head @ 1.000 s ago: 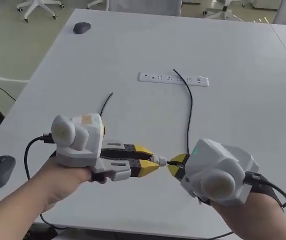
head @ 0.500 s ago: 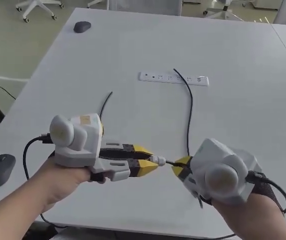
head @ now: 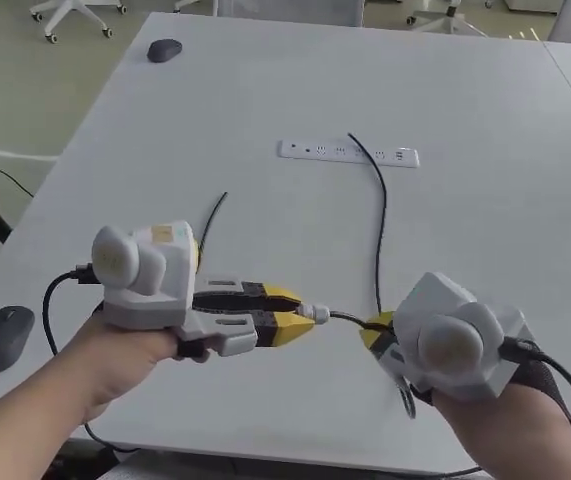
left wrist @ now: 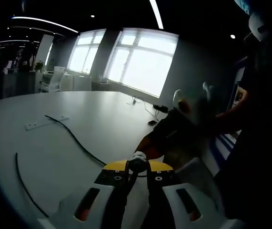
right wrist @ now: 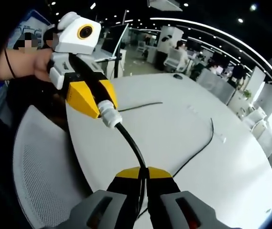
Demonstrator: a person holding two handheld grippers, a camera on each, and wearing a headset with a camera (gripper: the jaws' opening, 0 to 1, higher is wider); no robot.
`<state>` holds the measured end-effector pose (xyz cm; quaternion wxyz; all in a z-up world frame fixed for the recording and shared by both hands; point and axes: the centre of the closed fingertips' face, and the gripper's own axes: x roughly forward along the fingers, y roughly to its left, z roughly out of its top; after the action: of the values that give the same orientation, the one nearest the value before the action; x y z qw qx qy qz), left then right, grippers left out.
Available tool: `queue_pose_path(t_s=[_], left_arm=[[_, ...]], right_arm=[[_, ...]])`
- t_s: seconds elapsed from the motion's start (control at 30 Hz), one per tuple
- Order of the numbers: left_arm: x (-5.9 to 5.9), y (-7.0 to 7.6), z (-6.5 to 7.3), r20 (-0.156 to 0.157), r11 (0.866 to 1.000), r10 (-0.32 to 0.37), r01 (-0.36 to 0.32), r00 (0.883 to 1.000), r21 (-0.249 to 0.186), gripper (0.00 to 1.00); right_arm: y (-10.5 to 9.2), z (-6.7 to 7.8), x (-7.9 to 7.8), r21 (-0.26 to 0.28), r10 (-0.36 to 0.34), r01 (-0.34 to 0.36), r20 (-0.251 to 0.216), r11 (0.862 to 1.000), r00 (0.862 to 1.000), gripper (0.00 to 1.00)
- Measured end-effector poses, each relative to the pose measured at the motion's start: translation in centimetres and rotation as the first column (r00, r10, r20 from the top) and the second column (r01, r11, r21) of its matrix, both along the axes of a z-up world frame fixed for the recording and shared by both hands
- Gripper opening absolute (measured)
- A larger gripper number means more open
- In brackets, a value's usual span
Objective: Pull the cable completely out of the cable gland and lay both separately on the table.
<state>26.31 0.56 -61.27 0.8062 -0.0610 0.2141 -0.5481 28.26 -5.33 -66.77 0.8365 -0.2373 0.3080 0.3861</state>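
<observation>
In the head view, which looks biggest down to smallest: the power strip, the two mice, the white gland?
Largest to smallest: power strip, the longest; near mouse; far mouse, maybe smaller only through distance; gland.

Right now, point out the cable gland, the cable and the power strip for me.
cable gland (right wrist: 108, 112), right gripper view, on its white body.
cable (right wrist: 132, 144), right gripper view, on the black stretch between the gland and the jaws.
power strip (head: 315, 152), head view, on its white top face.
</observation>
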Motion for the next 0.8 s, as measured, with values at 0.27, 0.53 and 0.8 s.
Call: queue_pose_path(t_s=[0.27, 0.53, 0.8], left_arm=[[-0.4, -0.4, -0.4, 0.000, 1.000, -0.017, 0.017, 1.000, 0.020, 0.15], [-0.5, 0.2, -0.5, -0.014, 1.000, -0.002, 0.002, 1.000, 0.007, 0.15], [-0.8, -0.1, -0.4, -0.009, 1.000, -0.011, 0.011, 1.000, 0.007, 0.15]], right_arm=[[0.1, -1.4, -0.9, 0.068, -0.070, 0.077, -0.100, 0.995, 0.992, 0.00], [-1.2, -2.7, -0.7, 0.040, -0.128, 0.134, -0.136, 0.990, 0.982, 0.00], [-1.9, -3.9, -0.9, 0.074, -0.195, 0.216, -0.224, 0.974, 0.955, 0.00]])
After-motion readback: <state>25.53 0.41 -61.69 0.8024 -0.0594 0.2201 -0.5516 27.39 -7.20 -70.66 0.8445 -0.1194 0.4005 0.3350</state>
